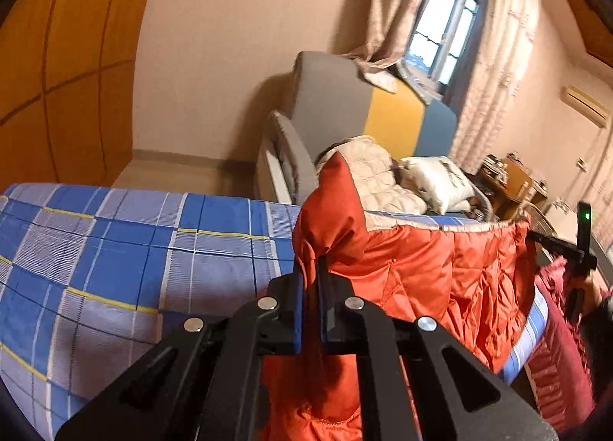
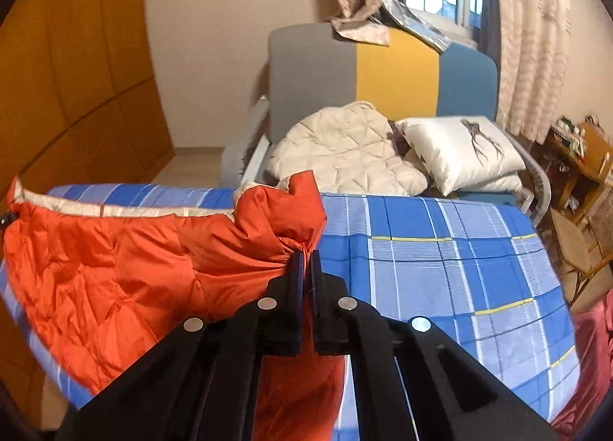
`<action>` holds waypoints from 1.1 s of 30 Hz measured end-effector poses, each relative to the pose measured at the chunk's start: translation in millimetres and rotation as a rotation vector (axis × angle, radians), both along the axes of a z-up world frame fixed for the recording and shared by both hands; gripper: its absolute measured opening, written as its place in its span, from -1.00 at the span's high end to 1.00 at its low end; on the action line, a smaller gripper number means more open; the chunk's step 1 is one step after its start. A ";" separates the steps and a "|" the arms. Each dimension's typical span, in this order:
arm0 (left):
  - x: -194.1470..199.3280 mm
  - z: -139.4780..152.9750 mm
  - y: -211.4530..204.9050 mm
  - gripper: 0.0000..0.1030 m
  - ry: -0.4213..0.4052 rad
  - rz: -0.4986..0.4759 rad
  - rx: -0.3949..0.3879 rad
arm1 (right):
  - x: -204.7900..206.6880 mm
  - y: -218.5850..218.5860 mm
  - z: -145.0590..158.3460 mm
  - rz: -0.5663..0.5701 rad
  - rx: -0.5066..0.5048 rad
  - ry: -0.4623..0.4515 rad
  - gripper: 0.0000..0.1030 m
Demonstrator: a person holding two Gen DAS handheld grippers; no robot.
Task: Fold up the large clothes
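Note:
An orange quilted jacket (image 1: 440, 268) with a cream lining hangs stretched above the blue checked bed sheet (image 1: 115, 249). My left gripper (image 1: 312, 261) is shut on a bunched corner of the jacket. In the right wrist view the orange jacket (image 2: 115, 268) spreads to the left over the checked sheet (image 2: 440, 268), and my right gripper (image 2: 305, 255) is shut on its other bunched corner. The cream lining edge runs along the top of the fabric between both grips. The right gripper (image 1: 536, 236) shows at the jacket's far corner in the left wrist view.
Behind the bed stands a sofa (image 2: 314, 73) with grey, yellow and blue back panels, carrying a cream quilted garment (image 2: 345, 150) and a white cushion (image 2: 463, 150). A window with curtains (image 2: 532, 39) is above. Wooden furniture (image 2: 582, 161) crowds the right; a wooden wardrobe (image 2: 76, 77) fills the left.

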State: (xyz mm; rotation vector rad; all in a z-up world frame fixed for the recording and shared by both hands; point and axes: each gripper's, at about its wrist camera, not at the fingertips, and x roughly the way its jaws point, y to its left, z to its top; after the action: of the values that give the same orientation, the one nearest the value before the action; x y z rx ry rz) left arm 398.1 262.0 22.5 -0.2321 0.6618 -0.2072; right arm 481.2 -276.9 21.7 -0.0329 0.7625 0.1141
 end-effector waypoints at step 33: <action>128.9 -163.5 -38.4 0.80 0.355 0.201 0.254 | 94.0 -21.4 -171.6 -0.278 -0.063 0.302 1.00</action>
State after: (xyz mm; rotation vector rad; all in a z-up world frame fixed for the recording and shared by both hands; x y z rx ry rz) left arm 527.0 223.5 -141.0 -0.0894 1.0017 0.1157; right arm 575.2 -298.3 -149.8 0.0318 1.0646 -0.1734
